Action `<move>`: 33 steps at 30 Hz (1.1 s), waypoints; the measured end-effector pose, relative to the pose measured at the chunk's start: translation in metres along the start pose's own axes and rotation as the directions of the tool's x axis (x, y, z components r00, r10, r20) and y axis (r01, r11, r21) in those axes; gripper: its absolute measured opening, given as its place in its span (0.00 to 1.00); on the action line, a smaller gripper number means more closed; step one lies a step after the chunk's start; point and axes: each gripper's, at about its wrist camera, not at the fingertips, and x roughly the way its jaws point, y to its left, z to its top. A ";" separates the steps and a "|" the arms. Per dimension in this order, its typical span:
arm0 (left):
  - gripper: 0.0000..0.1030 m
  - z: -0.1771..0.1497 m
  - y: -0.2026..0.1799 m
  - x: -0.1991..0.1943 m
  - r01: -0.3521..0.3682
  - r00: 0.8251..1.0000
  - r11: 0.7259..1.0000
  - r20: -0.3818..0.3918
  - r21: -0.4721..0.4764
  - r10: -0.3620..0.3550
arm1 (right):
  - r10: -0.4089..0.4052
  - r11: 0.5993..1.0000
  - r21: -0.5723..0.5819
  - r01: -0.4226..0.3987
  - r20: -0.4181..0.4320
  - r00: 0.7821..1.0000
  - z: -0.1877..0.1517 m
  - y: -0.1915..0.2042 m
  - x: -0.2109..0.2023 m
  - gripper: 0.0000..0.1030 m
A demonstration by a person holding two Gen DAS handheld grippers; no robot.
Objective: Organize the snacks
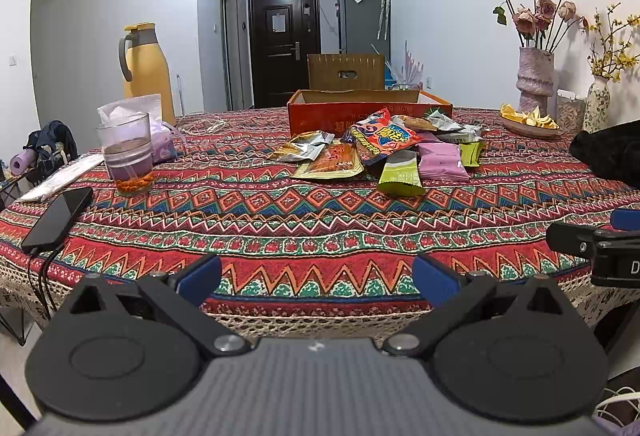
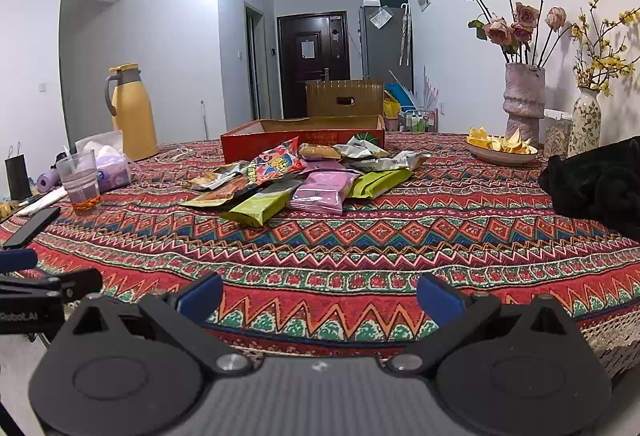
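Left wrist view shows the job barely begun, as far as I can judge — the snack packets [image 1: 384,152] lie in a loose heap at the centre of the frame, overlapping one another, just in front of the red cardboard box [image 1: 360,112]. What the box holds cannot be seen from this low angle, so whether anything has been sorted into it is unclear. Everything visible in the heap remains to be picked up.

Both tools hang back at the near edge of the desk [image 1: 280,220], well apart from the heap. The left tongs [image 1: 318,278] stand spread wide with nothing between the blue pads; the right tongs [image 2: 320,294] are likewise spread and empty.

Going from large to small: a pale-walled room with a dark door [image 1: 284,36] at the upper centre, then the desk under a busy red patterned tablecloth with a lace fringe. A yellow thermos jug [image 1: 146,68] stands at the upper left, and a vase of dried roses [image 1: 536,76] at the upper right beside a smaller painted vase [image 1: 596,104]. A black garment [image 1: 612,152] sits at the right edge. Nearer the left — a glass tumbler [image 1: 128,152] with orange bits at its bottom, a shallow dish of yellow peel [image 1: 528,118] across from it, and a dark phone [image 1: 56,216] on its cable.
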 end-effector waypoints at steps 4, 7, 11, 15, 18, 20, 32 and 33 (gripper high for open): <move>1.00 0.001 0.000 0.003 0.000 1.000 1.000 -0.002 -0.003 0.000 | -0.006 1.000 -0.002 0.006 0.005 1.000 0.002 -0.002 0.002 1.00; 1.00 0.004 0.000 0.007 -0.001 1.000 1.000 -0.005 -0.005 0.001 | -0.009 1.000 -0.006 0.009 0.005 1.000 0.004 -0.003 0.005 1.00; 1.00 0.011 0.002 0.012 -0.002 1.000 1.000 -0.005 -0.010 0.002 | -0.014 1.000 -0.015 0.014 0.016 1.000 0.009 -0.004 0.009 1.00; 1.00 0.021 0.005 0.024 -0.004 1.000 1.000 -0.012 -0.015 0.004 | -0.007 1.000 -0.013 0.007 0.026 1.000 0.018 -0.007 0.015 1.00; 1.00 0.027 0.007 0.036 -0.004 1.000 1.000 -0.024 -0.023 0.003 | -0.006 1.000 -0.009 0.007 0.023 1.000 0.023 -0.010 0.024 1.00; 1.00 0.031 0.009 0.046 -0.002 1.000 1.000 -0.030 -0.022 0.001 | -0.001 1.000 0.007 0.001 0.007 1.000 0.027 -0.014 0.033 1.00; 1.00 0.071 0.017 0.115 0.035 0.997 0.999 -0.065 0.006 -0.035 | -0.044 0.998 0.047 0.045 -0.033 0.998 0.056 -0.032 0.088 0.94; 1.00 0.076 0.018 0.122 0.040 0.997 0.999 -0.065 0.007 -0.039 | -0.042 0.997 0.055 0.044 -0.039 0.998 0.060 -0.035 0.095 0.92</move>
